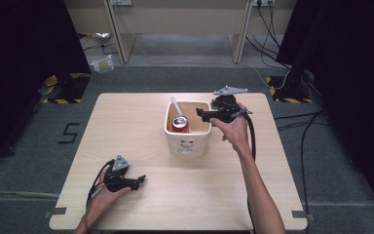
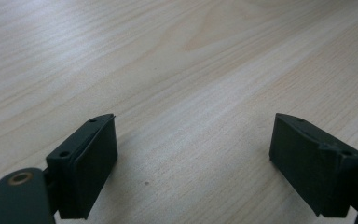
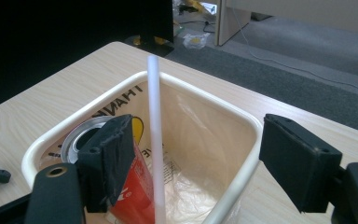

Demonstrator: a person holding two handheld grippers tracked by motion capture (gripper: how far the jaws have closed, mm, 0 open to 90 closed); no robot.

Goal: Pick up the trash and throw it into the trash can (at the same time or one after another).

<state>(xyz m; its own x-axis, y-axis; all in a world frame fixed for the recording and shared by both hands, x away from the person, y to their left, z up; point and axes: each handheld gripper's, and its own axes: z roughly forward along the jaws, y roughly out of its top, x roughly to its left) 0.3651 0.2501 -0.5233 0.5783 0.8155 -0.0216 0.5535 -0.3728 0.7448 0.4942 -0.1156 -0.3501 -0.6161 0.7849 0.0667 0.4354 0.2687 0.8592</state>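
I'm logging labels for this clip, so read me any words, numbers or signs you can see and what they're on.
"5": black mark on the grey floor left of the table.
"THANN…": black letters showing through the bin wall, reversed and cut off.
Bin's front print: too small to read.
Red can: white marks, unreadable.

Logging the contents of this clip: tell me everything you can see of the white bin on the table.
The bin is a small cream-white tub, plastic by its look, with rounded corners and a rolled rim. It stands upright near the middle of the table, open at the top. A faint print marks its near face; inside, a printed liner shows dark letters. A red can and a white straw stand in it, the straw rising above the rim. The right hand-held gripper hovers open at its right rim.
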